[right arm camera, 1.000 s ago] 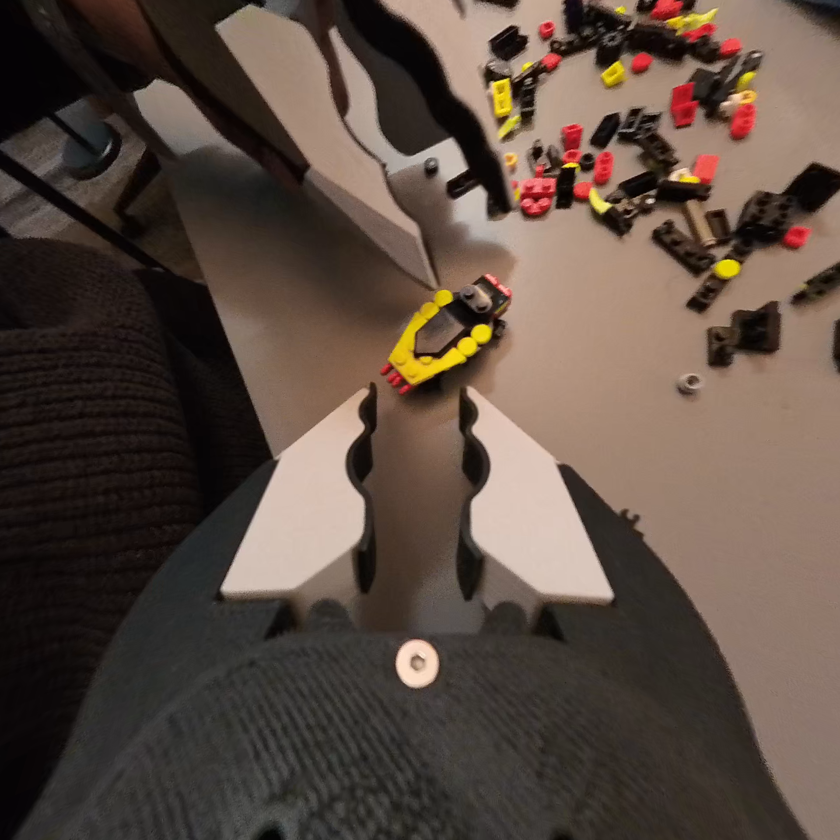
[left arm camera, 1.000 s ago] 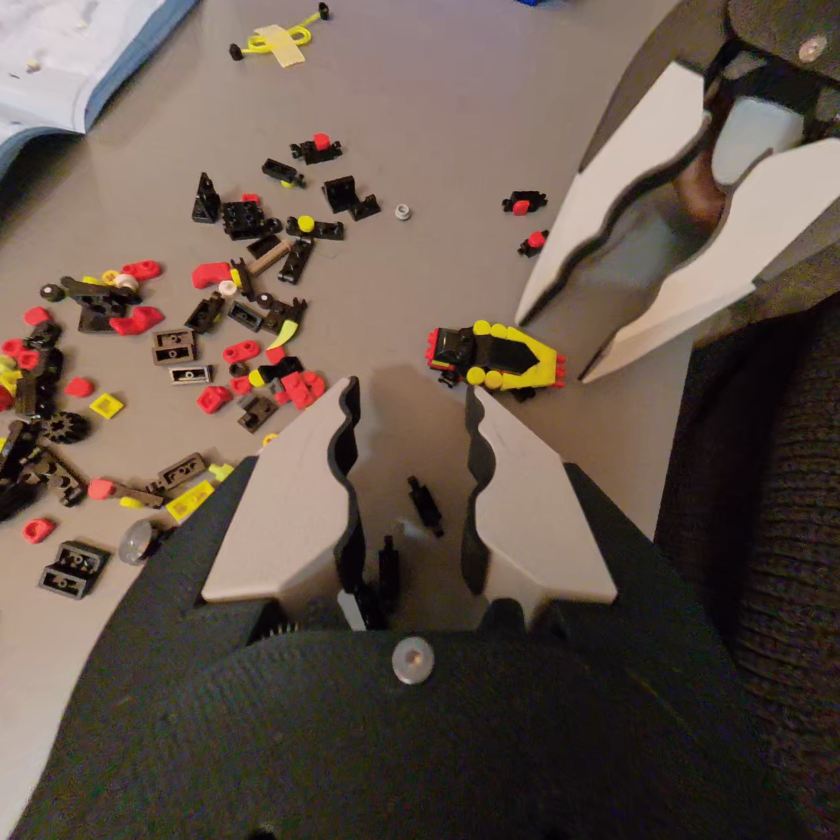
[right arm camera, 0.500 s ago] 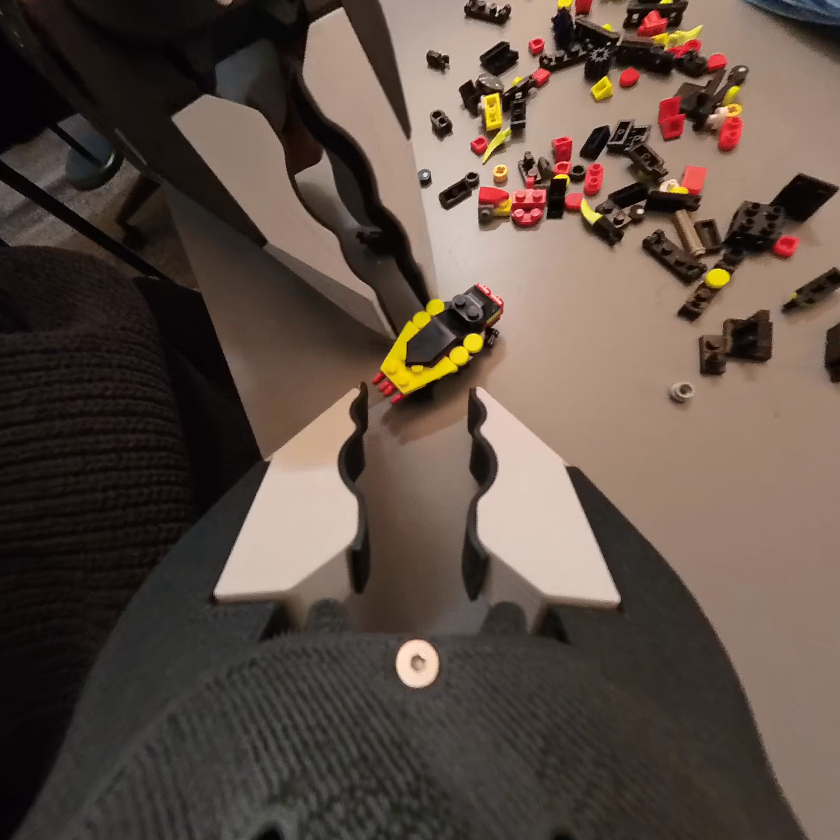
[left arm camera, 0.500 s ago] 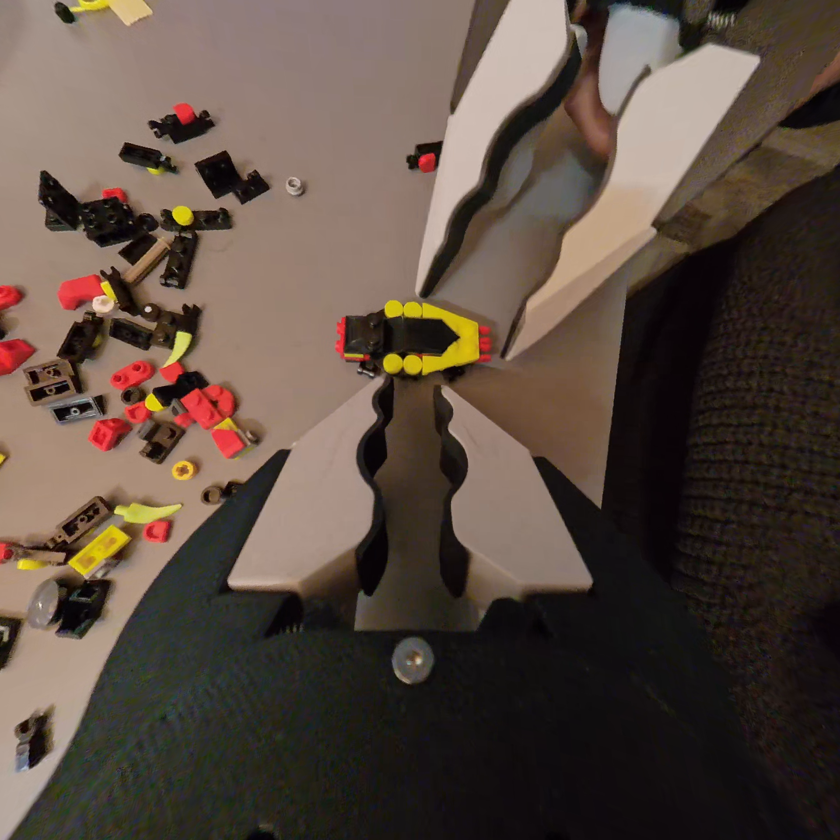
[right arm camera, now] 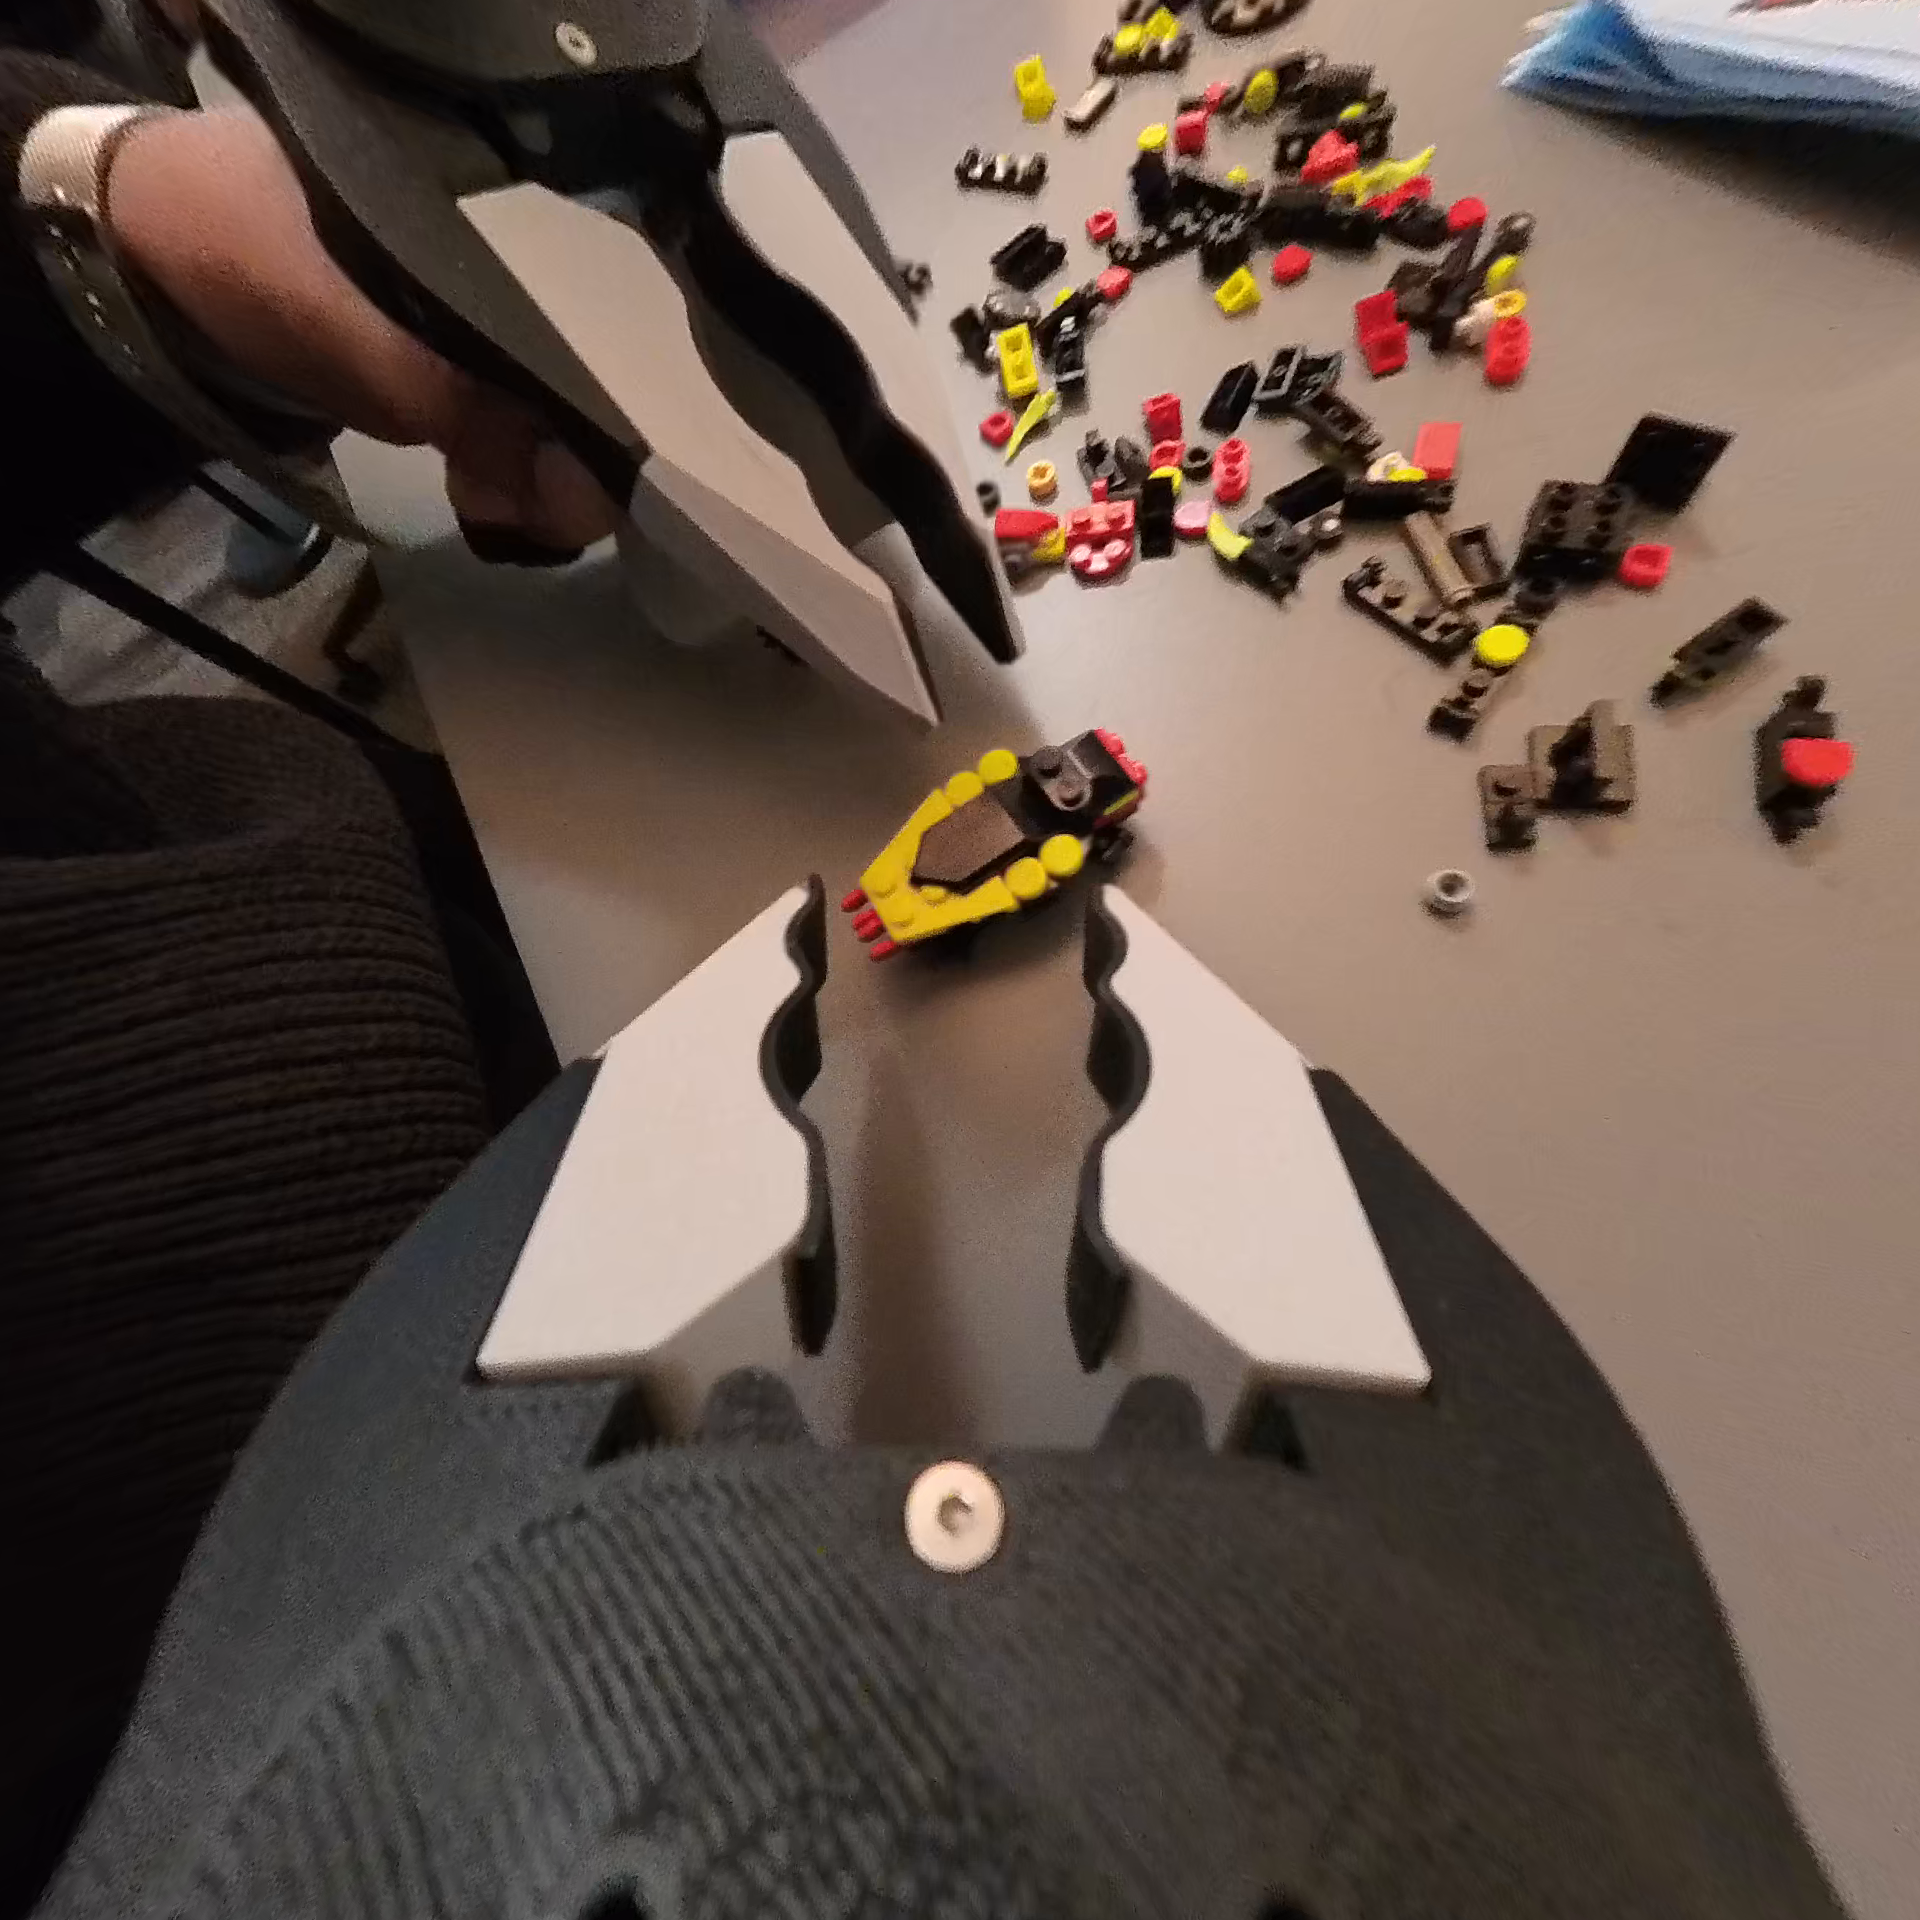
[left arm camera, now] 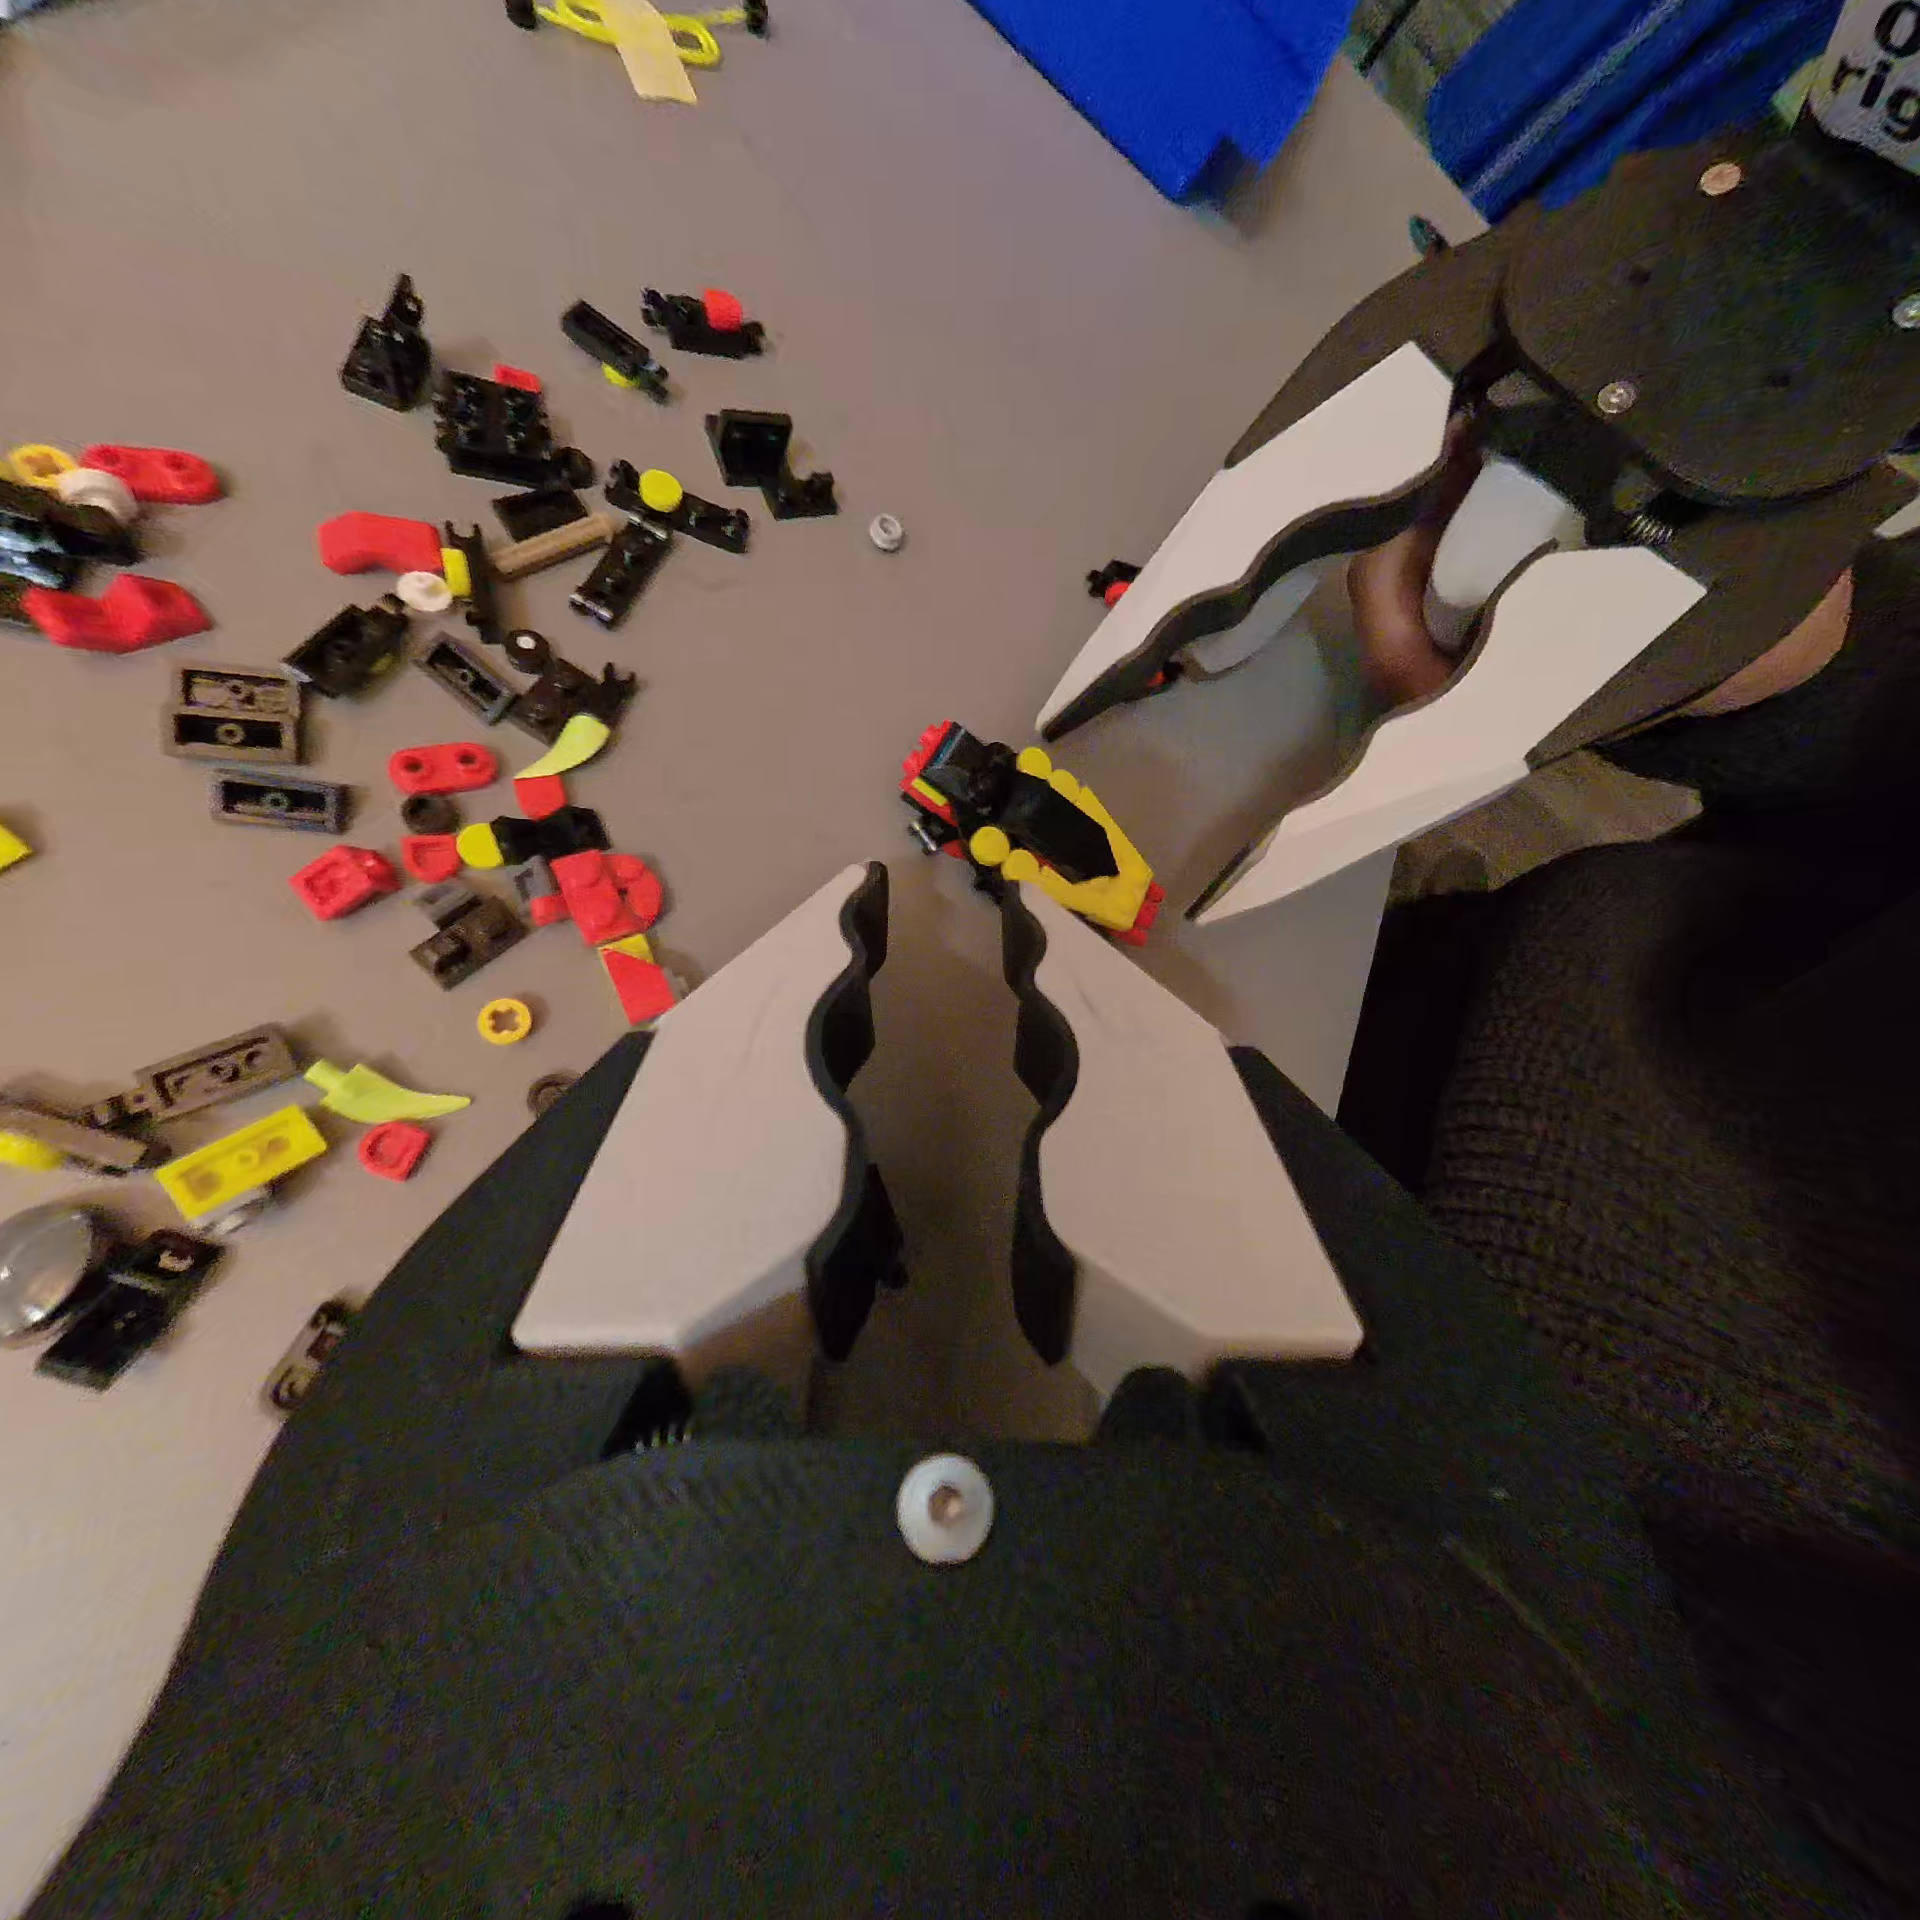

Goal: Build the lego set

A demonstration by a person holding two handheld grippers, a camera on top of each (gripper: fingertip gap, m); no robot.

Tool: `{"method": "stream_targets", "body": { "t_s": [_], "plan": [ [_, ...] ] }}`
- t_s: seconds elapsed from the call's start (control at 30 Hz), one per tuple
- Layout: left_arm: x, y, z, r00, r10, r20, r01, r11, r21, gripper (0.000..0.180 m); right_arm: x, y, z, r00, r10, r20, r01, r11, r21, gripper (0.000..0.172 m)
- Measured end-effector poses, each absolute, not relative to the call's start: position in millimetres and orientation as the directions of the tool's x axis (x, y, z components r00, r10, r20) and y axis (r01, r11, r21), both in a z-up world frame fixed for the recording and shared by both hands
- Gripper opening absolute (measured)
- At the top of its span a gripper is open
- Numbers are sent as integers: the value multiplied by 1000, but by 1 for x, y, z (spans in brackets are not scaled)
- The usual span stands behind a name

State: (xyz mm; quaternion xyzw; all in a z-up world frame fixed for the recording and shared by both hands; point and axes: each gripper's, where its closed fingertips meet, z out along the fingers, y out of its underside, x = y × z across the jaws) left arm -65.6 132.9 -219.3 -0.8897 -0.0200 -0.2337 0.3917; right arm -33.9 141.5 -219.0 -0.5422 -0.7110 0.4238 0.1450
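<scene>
Left wrist view showed loose red, black and yellow bricks [left arm camera: 499, 727] scattered on the grey desk [left arm camera: 935, 260], then the left tool [left arm camera: 940, 883], narrowly parted and empty, its right fingertip just beside a small yellow-and-black brick model [left arm camera: 1039, 831]. The model's long axis ran diagonally (red-tipped nose toward the right tool [left arm camera: 1117, 821]). That tool stood wider, empty, nearly straddling the nose. No brand was legible on the bricks.

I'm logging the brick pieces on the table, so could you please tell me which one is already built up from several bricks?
The yellow-and-black model, red at both ends, lying apart from the loose scatter.
</scene>
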Motion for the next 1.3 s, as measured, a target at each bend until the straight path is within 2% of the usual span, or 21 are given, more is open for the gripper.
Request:
{"method": "stream_targets", "body": {
  "t_s": [0.03, 0.13, 0.3, 0.53, 0.63, 0.7, 0.73, 0.83, 0.9, 0.93, 1.03, 1.1, 1.13, 1.23, 1.3],
  "plan": [
    [-68, 133, -218, 893, -139, 428, 225, -686, -692, 20, -34, 146, -215, -360, 900, -246, 637, 44, -770, 49],
    [-73, 130, -212, 907, -124, 403, 224, -668, -710, 21, -34, 169, -200, -297, 933, -203, 584, 9, -812, 46],
    [-68, 125, -204, 921, -129, 367, 197, -657, -728, 22, -29, 209, -164, -163, 982, -96, 437, -15, -899, 31],
    [-58, 112, -204, 935, -101, 340, 207, -622, -755, 23, -24, 235, -154, -42, 990, 131, 388, 137, -911, 38],
    [-62, 110, -201, 940, -117, 321, 194, -591, -783, 31, -22, 247, -162, -9, 986, 164, 419, 153, -895, 50],
    [-64, 111, -199, 932, -144, 334, 192, -583, -789, 50, -21, 248, -168, -15, 993, 120, 443, 114, -889, 65],
    [-64, 111, -198, 919, -154, 362, 213, -579, -787, 53, -21, 248, -170, -24, 995, 96, 448, 97, -889, 69],
    [-67, 112, -191, 888, -155, 434, 288, -547, -786, 59, -21, 248, -162, -32, 997, 75, 416, 81, -906, 80],
    [-72, 112, -189, 898, -145, 415, 282, -534, -797, 68, -22, 246, -151, -37, 997, 68, 363, 77, -928, 92],
    [-72, 111, -188, 906, -153, 395, 264, -525, -809, 74, -22, 246, -147, -37, 997, 74, 342, 82, -936, 93],
    [-73, 110, -183, 922, -176, 346, 221, -495, -840, 74, -19, 253, -141, -18, 990, 141, 319, 140, -937, 93],
    [-74, 110, -181, 924, -178, 337, 216, -485, -847, 70, -17, 258, -145, -7, 986, 167, 332, 160, -930, 89],
    [-75, 111, -181, 927, -173, 334, 215, -483, -849, 67, -17, 254, -146, -33, 987, 155, 329, 158, -931, 79],
    [-77, 110, -177, 930, -179, 320, 206, -465, -861, 51, -17, 237, -132, -100, 992, 81, 266, 105, -958, 15],
    [-77, 109, -170, 935, -193, 297, 191, -432, -881, 34, -15, 235, -119, -94, 992, 84, 212, 102, -972, 0]
  ]
}}
